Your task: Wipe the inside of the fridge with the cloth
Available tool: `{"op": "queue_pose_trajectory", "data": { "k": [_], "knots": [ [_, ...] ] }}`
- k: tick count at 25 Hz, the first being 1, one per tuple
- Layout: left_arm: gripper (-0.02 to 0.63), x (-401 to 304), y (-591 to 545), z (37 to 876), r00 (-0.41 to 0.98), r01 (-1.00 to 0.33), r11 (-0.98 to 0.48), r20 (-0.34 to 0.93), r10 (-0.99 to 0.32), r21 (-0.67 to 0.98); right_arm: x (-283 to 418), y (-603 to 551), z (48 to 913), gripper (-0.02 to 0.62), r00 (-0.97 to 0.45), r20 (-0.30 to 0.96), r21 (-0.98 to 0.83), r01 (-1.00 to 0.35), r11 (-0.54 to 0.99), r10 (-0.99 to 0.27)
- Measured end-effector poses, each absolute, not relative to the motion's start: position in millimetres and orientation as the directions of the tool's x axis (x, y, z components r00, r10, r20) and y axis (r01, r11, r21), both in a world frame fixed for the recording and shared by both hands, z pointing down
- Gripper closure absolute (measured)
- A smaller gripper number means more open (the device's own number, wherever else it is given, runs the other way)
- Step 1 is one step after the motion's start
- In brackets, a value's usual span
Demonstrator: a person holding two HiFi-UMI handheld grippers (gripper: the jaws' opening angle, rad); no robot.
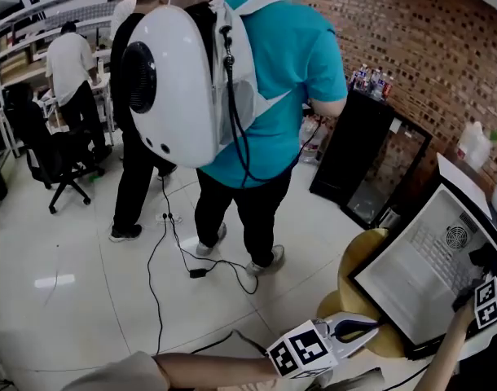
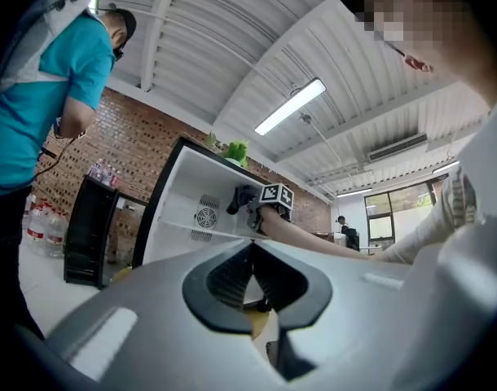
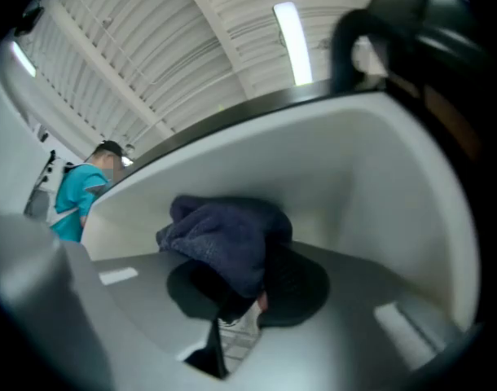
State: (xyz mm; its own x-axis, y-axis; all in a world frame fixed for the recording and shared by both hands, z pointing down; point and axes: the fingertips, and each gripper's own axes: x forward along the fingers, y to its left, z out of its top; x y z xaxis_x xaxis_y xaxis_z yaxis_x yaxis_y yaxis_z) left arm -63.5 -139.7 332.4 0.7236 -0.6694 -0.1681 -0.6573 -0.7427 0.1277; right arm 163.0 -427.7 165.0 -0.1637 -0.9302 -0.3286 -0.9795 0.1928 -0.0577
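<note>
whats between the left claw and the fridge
A round yellow stand, which shows in the head view. The shut, empty left claw points across it toward the open fridge just beyond.

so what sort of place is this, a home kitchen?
Probably not; more likely a lab or workshop. There is a red brick wall, white metal shelving racks, a black swivel office chair, and a person in a teal shirt wearing a white hard-shell backpack trailing black cables.
</note>
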Motion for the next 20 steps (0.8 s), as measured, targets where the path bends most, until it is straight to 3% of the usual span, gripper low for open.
{"op": "queue_pose_trajectory", "data": {
  "k": [4, 8, 11, 15, 20],
  "knots": [
    [0.606, -54.1, -133.7, 342.2, 0.736, -0.646, -0.753, -0.159, -0.658, 0.123, 187.1, -421.5, 166.9, 0.545, -0.064, -0.337, -0.106, -0.989, 0.105, -0.939],
    [0.606, -72.5, -128.5, 342.6, 0.705, -0.682, -0.722, -0.162, -0.691, 0.115, 163.2, -427.8, 176.1, 0.543, -0.069, -0.322, -0.192, -0.972, 0.137, -0.944],
    [0.606, -76.9, -126.0, 331.8, 0.702, -0.680, -0.723, -0.177, -0.690, 0.122, 155.7, -419.8, 174.8, 0.543, -0.069, -0.328, -0.160, -0.979, 0.127, -0.942],
    [0.606, -68.8, -131.1, 332.8, 0.714, -0.668, -0.734, -0.172, -0.679, 0.125, 129.7, -419.3, 175.1, 0.543, -0.180, -0.322, -0.005, -0.981, 0.192, -0.929],
    [0.606, -60.7, -131.2, 344.5, 0.734, -0.649, -0.750, -0.156, -0.661, 0.125, 35.6, -448.6, 196.2, 0.541, -0.394, -0.121, 0.353, -0.875, 0.332, -0.911]
  ]
}}
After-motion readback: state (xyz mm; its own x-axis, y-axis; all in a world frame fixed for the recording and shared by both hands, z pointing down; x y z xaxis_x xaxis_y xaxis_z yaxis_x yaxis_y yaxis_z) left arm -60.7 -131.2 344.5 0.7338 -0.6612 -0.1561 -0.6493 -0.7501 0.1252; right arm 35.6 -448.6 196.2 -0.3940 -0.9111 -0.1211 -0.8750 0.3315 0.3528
